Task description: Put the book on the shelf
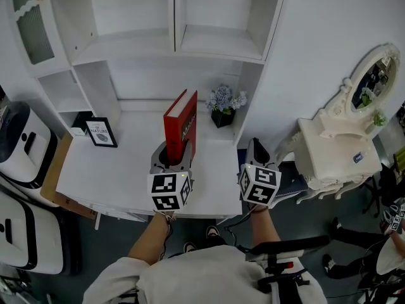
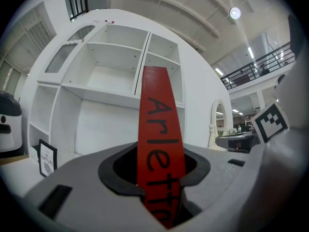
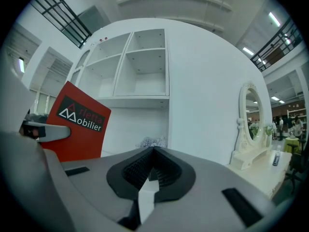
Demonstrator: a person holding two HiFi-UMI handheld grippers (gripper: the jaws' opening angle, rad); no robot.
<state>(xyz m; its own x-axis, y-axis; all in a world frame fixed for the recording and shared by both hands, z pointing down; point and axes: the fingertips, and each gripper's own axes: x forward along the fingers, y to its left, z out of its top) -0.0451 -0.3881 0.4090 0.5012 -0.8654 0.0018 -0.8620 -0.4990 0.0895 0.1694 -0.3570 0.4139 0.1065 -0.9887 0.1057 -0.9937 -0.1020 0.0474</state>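
A red book (image 1: 181, 126) stands upright with its spine toward me, just over the white desk top (image 1: 126, 170). My left gripper (image 1: 173, 156) is shut on its lower spine edge. In the left gripper view the red spine (image 2: 157, 129) with black lettering rises between the jaws, and the empty white shelf unit (image 2: 120, 66) is behind it. That shelf unit (image 1: 158, 43) stands over the desk. My right gripper (image 1: 256, 156) hangs at the desk's right front corner, shut on nothing. The right gripper view has the book's cover (image 3: 72, 124) at its left.
A small framed print (image 1: 101, 132) leans at the desk's left rear. A dark pot of pale flowers (image 1: 223, 106) sits at the back right. To the right stands a white vanity (image 1: 335, 151) with an oval mirror (image 1: 374, 75). White padded seats (image 1: 19, 144) are at the left.
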